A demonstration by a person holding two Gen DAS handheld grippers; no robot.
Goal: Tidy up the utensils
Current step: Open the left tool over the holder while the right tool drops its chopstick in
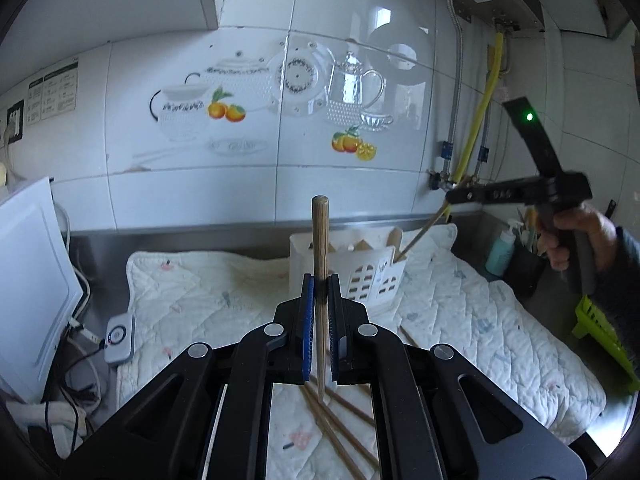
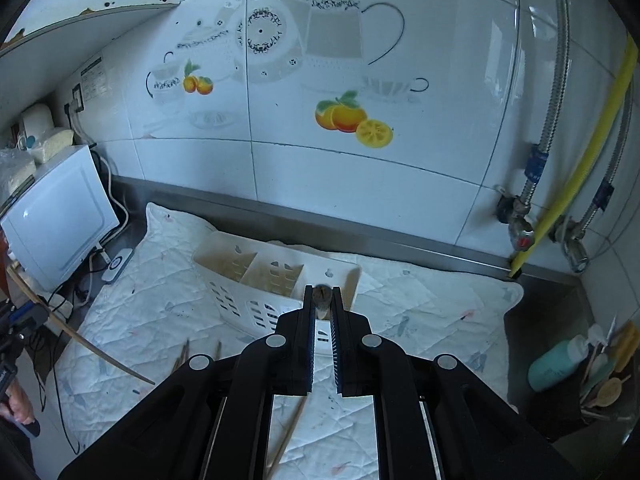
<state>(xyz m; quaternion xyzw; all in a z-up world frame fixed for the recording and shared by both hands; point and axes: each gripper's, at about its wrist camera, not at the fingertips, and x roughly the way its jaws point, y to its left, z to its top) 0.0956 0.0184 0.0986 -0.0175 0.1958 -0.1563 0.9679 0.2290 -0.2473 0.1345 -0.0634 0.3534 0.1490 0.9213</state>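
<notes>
— Left gripper [image 1: 320, 280]: closed on one chopstick [image 1: 320, 264], held upright, thick end up, thin tip hanging low over the quilted mat [image 1: 192, 280]. Right gripper [image 2: 322, 300]: also closed, on a second chopstick [image 2: 322, 298], seen end-on between the jaws.

— And the holder?

— White utensil holder [image 1: 372, 276] standing on the mat near the back wall, behind the left gripper. Right chopstick slanting down with its thin end already at the rightmost compartment, as seen from the left wrist. Not released yet, probably.

— Much left to do?

— Several chopsticks [image 1: 340, 420] lying loose and crossed on the mat, just below the left jaws. Two or three more visible in the right view, beside the holder. About halfway at best, judging by that; contents of the other compartments hard to tell.

— Hand poses?

— Right hand [image 1: 576, 236] raised at the right of the holder, gripper pointing down and toward it. Left gripper tilted a little downward, well in front of the holder, waiting its turn perhaps.
</notes>
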